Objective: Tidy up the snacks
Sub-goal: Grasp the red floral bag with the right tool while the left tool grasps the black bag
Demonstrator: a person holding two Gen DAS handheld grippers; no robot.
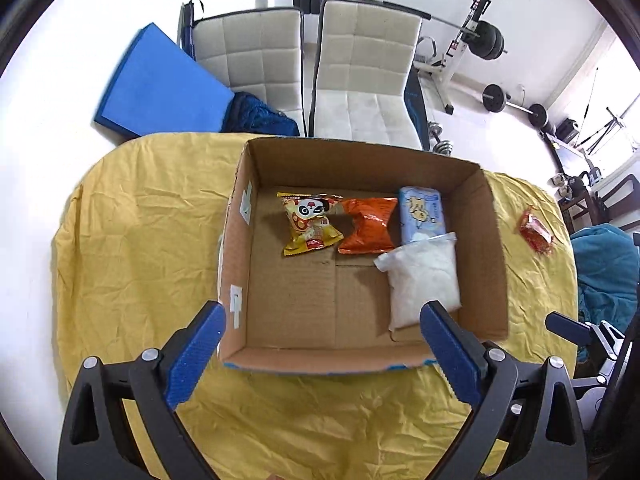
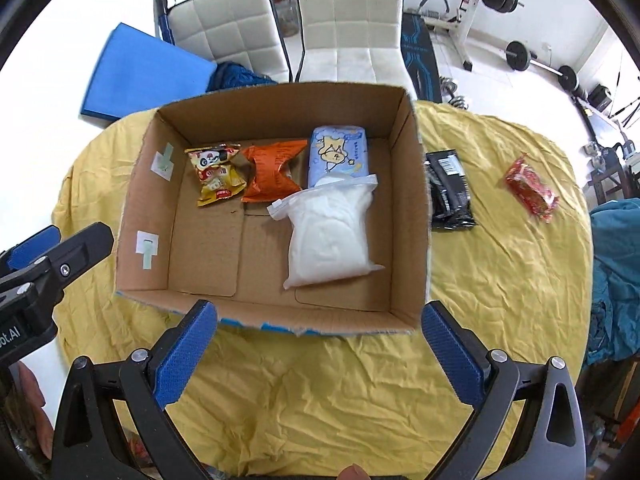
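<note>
An open cardboard box [image 1: 496, 256] [image 2: 416, 208] stands on the yellow cloth. Inside lie a yellow panda snack bag [image 1: 310, 224] [image 2: 216, 174], an orange bag [image 1: 368, 226] [image 2: 272, 170], a blue pack [image 1: 422, 212] [image 2: 340, 152] and a white bag [image 1: 424, 280] [image 2: 330, 232]. To the right of the box, a black packet [image 2: 448, 190] and a red packet [image 1: 536, 230] [image 2: 530, 188] rest on the cloth. My left gripper [image 1: 322, 328] [image 2: 60, 240] hovers open above the box's near edge. My right gripper [image 2: 320, 326] is open too, empty, just before the box's front wall.
Two white padded chairs [image 1: 360, 72] [image 2: 344, 28] stand behind the table, with a blue mat [image 1: 156, 84] to their left. Weight-training gear [image 1: 472, 48] fills the back right. A teal cloth [image 2: 616, 276] lies at the right edge.
</note>
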